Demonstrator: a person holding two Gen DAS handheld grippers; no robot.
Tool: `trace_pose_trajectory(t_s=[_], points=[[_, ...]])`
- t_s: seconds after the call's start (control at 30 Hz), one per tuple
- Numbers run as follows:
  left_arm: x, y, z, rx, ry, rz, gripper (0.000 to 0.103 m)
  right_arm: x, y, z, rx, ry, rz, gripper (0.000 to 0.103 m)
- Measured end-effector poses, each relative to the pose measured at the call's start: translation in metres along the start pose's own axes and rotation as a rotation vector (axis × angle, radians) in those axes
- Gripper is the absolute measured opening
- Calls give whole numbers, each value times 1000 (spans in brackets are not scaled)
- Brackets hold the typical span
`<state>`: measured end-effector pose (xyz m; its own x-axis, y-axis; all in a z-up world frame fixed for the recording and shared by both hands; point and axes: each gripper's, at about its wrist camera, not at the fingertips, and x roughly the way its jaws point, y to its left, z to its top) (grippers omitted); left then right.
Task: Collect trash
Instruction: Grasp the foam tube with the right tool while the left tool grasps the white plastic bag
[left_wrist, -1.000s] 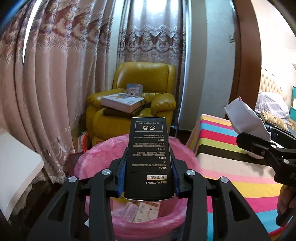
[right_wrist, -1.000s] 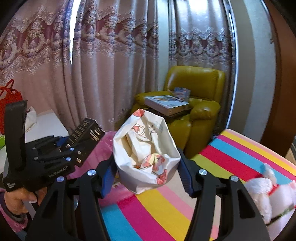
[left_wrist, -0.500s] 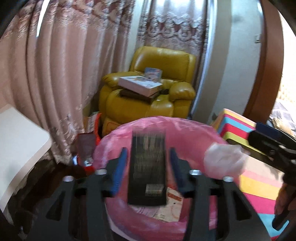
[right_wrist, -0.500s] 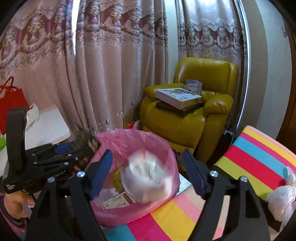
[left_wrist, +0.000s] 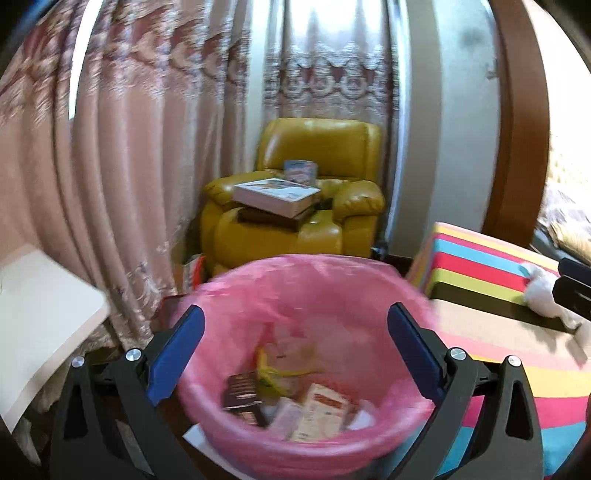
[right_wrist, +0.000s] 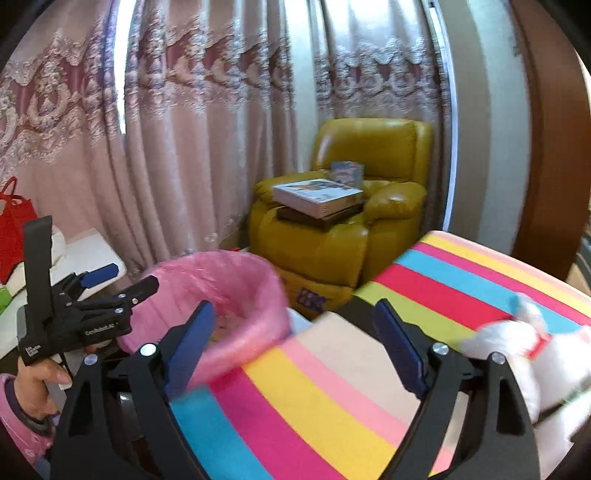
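A: Our left gripper (left_wrist: 293, 338) hangs over the pink-lined bin (left_wrist: 314, 288), jaws spreading, empty; the black box (left_wrist: 242, 397) lies inside

B: Our right gripper (right_wrist: 291, 343) widens too, empty above the striped bed (right_wrist: 424, 291)

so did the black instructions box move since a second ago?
Yes. The black box has left the left gripper, whose jaws are opening with nothing between them, and lies down inside the pink-lined bin.

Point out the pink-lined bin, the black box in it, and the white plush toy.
pink-lined bin (left_wrist: 369, 280), left wrist view, far rim.
black box (left_wrist: 242, 397), left wrist view, its top face.
white plush toy (right_wrist: 517, 343), right wrist view, its body.
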<state>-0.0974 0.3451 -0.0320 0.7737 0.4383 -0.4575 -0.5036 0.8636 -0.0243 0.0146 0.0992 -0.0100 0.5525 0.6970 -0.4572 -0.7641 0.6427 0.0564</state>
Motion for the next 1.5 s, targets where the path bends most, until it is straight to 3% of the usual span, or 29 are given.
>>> trace_pose_trajectory(t_s=[0.3,0.47,0.6,0.9,1.23,1.33,1.4,1.5], points=[[6,-98,0,72,22,-184,97,-57,-86,-42,119,10,-264,85],[14,-158,-4,127,40,-264,97,-75,-140,-72,220,72,-428,85],[16,-199,-7,181,50,-321,97,-77,-167,-91,265,135,-490,85],[21,-245,-18,248,95,-392,97,-51,-200,-95,332,243,-501,85],[30,-236,-16,200,137,-408,97,-28,-217,-89,346,301,-528,85],[31,-243,-15,192,146,-420,97,-36,-224,-93,355,299,-522,79],[34,-251,-14,191,152,-433,97,-43,-229,-97,363,294,-504,67],[36,-263,-13,188,168,-445,97,-55,-233,-103,368,280,-482,66]])
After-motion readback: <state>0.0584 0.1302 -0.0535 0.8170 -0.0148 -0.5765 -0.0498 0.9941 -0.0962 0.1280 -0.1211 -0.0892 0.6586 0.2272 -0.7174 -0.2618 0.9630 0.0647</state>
